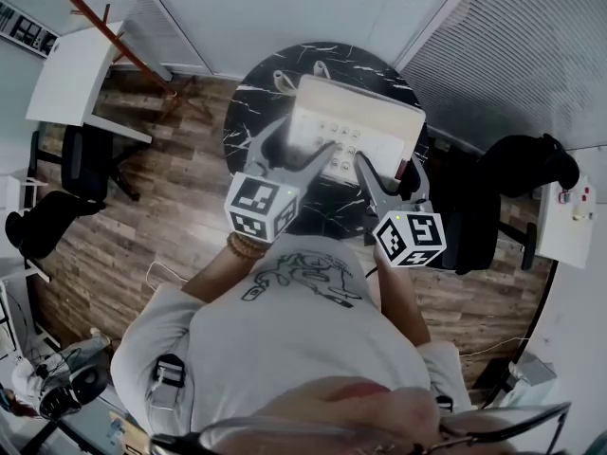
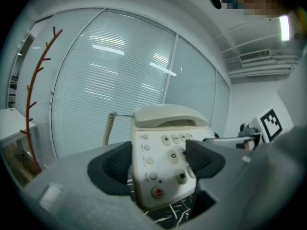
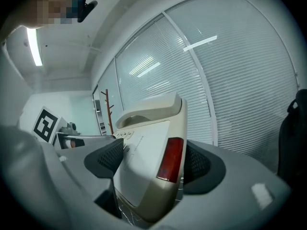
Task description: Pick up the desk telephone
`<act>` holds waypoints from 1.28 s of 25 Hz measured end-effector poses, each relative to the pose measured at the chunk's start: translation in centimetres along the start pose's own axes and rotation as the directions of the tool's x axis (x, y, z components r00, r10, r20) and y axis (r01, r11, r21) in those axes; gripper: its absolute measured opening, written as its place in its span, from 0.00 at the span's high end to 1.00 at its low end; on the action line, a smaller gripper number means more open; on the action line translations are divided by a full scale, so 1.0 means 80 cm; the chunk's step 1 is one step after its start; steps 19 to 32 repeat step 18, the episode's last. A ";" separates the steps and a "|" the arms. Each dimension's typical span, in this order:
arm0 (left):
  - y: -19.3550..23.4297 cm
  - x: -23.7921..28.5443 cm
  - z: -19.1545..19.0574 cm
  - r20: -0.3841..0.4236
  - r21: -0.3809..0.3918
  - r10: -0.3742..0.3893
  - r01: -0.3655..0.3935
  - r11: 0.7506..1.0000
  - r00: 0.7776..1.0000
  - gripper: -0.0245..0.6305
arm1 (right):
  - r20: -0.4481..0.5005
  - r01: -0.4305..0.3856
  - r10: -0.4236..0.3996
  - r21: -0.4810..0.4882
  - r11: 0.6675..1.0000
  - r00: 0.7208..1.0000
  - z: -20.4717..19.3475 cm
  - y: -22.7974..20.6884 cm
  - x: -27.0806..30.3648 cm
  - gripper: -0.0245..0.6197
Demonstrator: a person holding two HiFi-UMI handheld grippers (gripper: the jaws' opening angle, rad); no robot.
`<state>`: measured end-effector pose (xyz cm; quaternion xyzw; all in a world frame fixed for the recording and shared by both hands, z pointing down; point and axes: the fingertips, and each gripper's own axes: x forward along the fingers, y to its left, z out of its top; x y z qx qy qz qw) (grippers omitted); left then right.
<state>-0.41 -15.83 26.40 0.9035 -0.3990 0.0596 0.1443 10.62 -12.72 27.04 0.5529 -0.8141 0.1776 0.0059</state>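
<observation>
The cream desk telephone (image 1: 356, 121) hangs just above the round black marble table (image 1: 256, 102), held at its near end by both grippers. My left gripper (image 1: 299, 150) is shut on its front left part. In the left gripper view, one dark pad (image 2: 112, 169) lies against the phone's side and the other over the keypad (image 2: 168, 150). The handset (image 2: 168, 115) rests in its cradle, with the coiled cord (image 2: 108, 128) behind. My right gripper (image 1: 391, 173) is shut on the front right corner. In the right gripper view the body (image 3: 144, 162) with a red panel (image 3: 170, 159) fills the gap between the pads.
Window blinds run behind the table. A reddish coat stand (image 1: 114, 36) and a white desk (image 1: 71, 74) are at the far left, and a black chair (image 1: 526, 164) is at the right. Wood floor surrounds the table.
</observation>
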 end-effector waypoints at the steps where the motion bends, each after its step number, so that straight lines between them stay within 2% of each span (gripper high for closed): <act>1: 0.000 0.000 -0.001 -0.001 -0.001 0.000 0.000 1.000 1.000 0.42 | -0.001 0.000 0.000 -0.001 1.000 1.000 0.000 0.000 0.000 0.38; 32: 0.005 0.005 0.001 -0.003 -0.006 -0.001 0.001 1.000 1.000 0.42 | -0.001 0.001 -0.001 -0.015 1.000 1.000 0.003 -0.002 0.007 0.38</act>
